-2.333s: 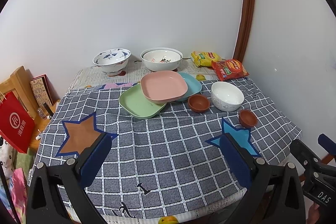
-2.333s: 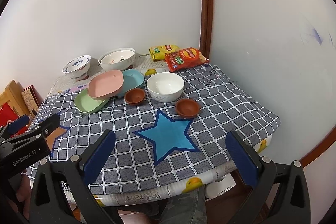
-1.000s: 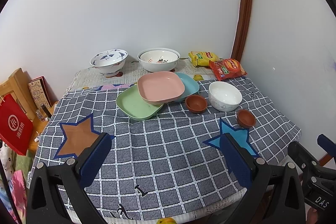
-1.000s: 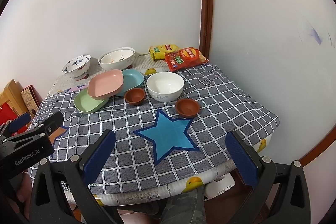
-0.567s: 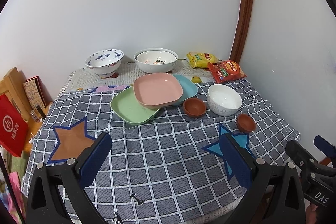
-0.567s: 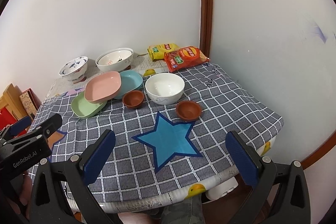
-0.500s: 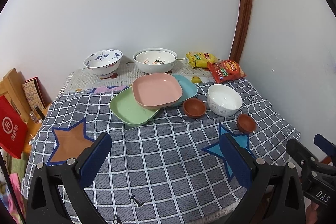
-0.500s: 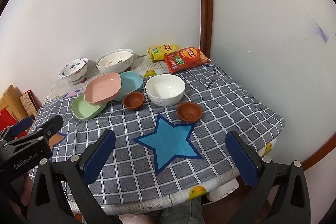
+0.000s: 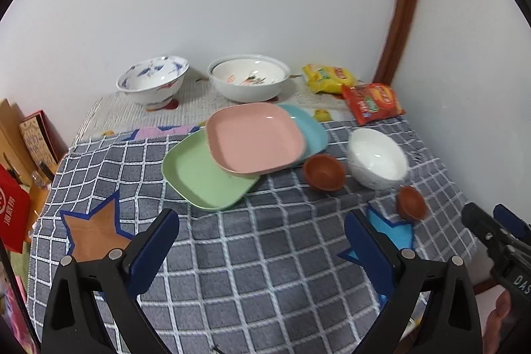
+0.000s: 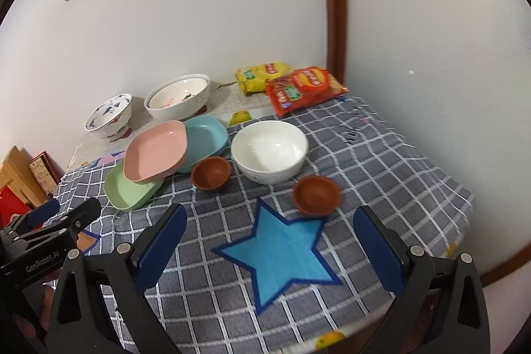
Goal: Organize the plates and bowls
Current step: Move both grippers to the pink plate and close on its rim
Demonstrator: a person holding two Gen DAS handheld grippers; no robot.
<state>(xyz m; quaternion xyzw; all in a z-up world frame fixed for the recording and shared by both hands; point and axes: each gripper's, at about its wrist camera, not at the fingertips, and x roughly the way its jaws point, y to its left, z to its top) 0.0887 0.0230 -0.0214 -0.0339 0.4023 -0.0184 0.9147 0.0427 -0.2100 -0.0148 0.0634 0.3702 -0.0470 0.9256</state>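
Note:
A pink plate (image 9: pixel 254 138) (image 10: pixel 156 151) lies across a green plate (image 9: pixel 205 175) (image 10: pixel 129 189) and a blue plate (image 9: pixel 310 130) (image 10: pixel 205 138) mid-table. To their right sit a white bowl (image 9: pixel 376 158) (image 10: pixel 268 151) and two small brown bowls (image 9: pixel 323 171) (image 10: pixel 210 173), (image 9: pixel 411 201) (image 10: pixel 315 194). At the back stand a blue-patterned bowl (image 9: pixel 152 82) (image 10: pixel 109 115) and a big white bowl (image 9: pixel 249 80) (image 10: pixel 179 97). My left gripper (image 9: pixel 262 238) is open over the near cloth. My right gripper (image 10: pixel 270 236) is open above the blue star patch (image 10: pixel 278 254).
A grey checked cloth (image 9: pixel 265 271) covers the table, with a brown star patch (image 9: pixel 94 231) at the left. Yellow (image 9: pixel 327 77) and red (image 9: pixel 373 102) snack bags lie at the back right by the wall corner. A red bag (image 9: pixel 11 214) and boxes stand left of the table.
Both grippers have moved forward and down toward the table, so the dishes look nearer. Nothing on the table has moved, and both grippers stay open.

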